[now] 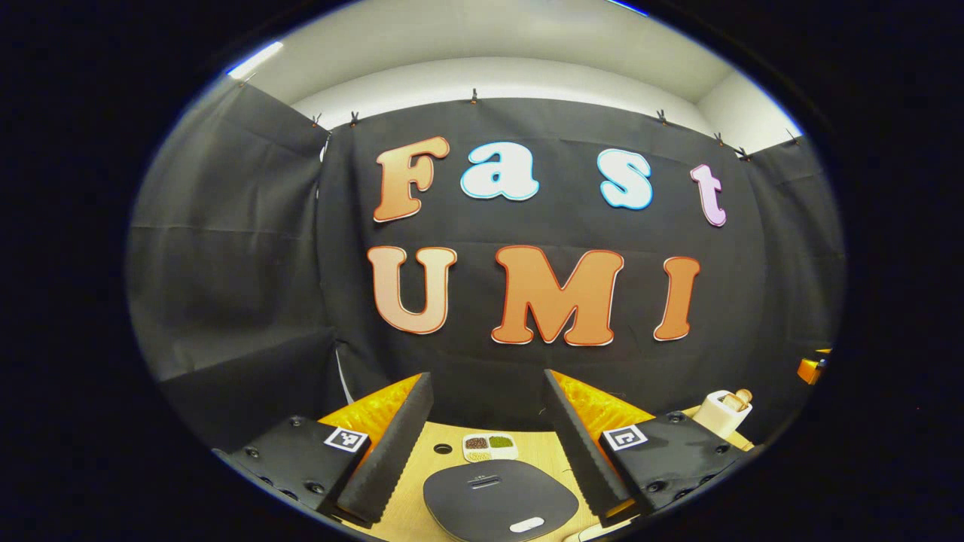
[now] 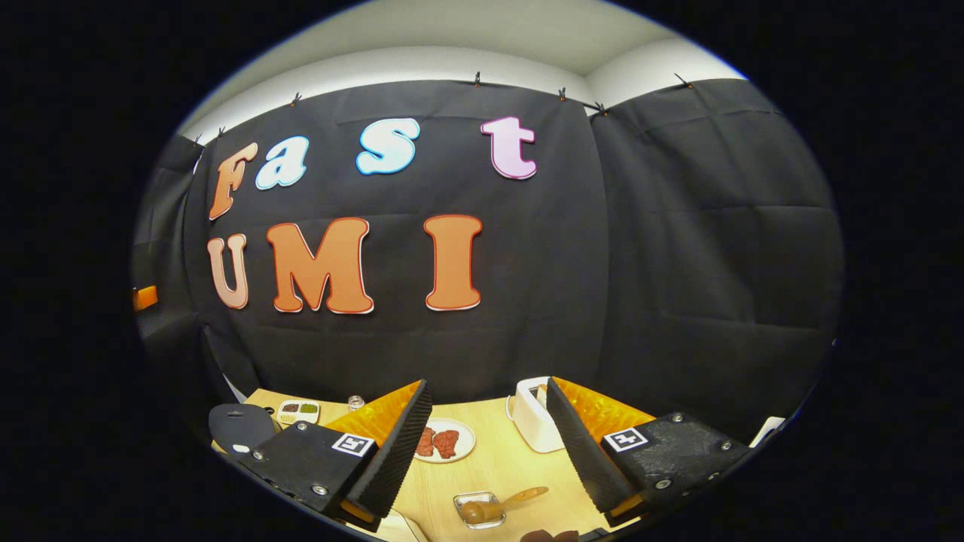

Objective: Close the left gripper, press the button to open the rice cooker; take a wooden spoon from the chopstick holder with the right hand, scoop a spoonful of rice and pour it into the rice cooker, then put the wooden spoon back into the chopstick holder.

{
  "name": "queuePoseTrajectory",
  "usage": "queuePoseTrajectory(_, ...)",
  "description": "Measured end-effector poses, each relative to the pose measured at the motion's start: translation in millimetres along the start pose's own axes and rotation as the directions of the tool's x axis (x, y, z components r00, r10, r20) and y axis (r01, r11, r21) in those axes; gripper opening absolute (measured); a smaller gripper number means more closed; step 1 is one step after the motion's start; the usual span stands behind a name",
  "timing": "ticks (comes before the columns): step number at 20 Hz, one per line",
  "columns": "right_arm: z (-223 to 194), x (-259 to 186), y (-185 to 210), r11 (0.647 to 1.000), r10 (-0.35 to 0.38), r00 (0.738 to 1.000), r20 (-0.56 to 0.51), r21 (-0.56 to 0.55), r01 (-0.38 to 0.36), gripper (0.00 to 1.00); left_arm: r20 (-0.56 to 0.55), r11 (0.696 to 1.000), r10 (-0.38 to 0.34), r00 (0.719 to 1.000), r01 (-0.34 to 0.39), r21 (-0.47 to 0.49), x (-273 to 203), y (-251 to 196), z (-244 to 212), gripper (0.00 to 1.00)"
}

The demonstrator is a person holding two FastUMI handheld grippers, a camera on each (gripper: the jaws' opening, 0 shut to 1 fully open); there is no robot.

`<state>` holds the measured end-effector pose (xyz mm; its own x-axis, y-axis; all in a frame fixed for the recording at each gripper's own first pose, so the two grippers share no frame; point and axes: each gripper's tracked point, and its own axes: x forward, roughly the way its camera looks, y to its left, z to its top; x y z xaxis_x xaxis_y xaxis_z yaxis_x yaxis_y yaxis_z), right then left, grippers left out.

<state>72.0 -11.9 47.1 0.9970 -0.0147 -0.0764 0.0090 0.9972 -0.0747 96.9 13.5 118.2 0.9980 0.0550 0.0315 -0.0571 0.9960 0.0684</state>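
Note:
My left gripper [image 1: 486, 380] is open and hangs above the dark grey rice cooker [image 1: 493, 497], whose lid is down. The cooker's white button [image 1: 527, 525] lies near the lid's front edge, between my fingers. At the right stands the white chopstick holder [image 1: 721, 412] with a wooden handle [image 1: 742, 396] sticking out. My right gripper [image 2: 488, 384] is open too, with nothing in it. Just beyond its right finger is the chopstick holder [image 2: 535, 423]. A wooden spoon [image 2: 503, 503] rests in a small clear dish [image 2: 479, 510] below. The rice cooker [image 2: 239, 427] sits far left.
Everything stands on a light wooden table [image 2: 504, 467]. A white divided tray of grains [image 1: 489, 446] [image 2: 299, 411] lies behind the cooker. A plate with red meat pieces [image 2: 444, 440] sits mid-table, a small glass [image 2: 355, 402] behind it. A dark object [image 2: 546, 536] lies at the front edge.

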Motion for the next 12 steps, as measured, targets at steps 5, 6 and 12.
queuePoseTrajectory(5, 14, 0, -19, 0.999, -0.034, 0.998, 0.052, 0.009, 0.034, 0.95, -0.014, 1.0, 0.022, 1.0, -0.022, 0.017, -3, 7, -10, 0.99)
queuePoseTrajectory(6, 13, 0, -22, 0.999, -0.041, 0.998, 0.05, 0.011, 0.04, 0.95, -0.022, 1.0, 0.024, 0.999, -0.023, 0.01, -2, 6, -13, 0.99)
queuePoseTrajectory(12, 12, 0, -29, 0.998, -0.054, 0.997, 0.053, -0.009, 0.055, 0.95, -0.037, 0.999, 0.04, 0.999, -0.041, -0.023, 0, 12, -18, 1.0)
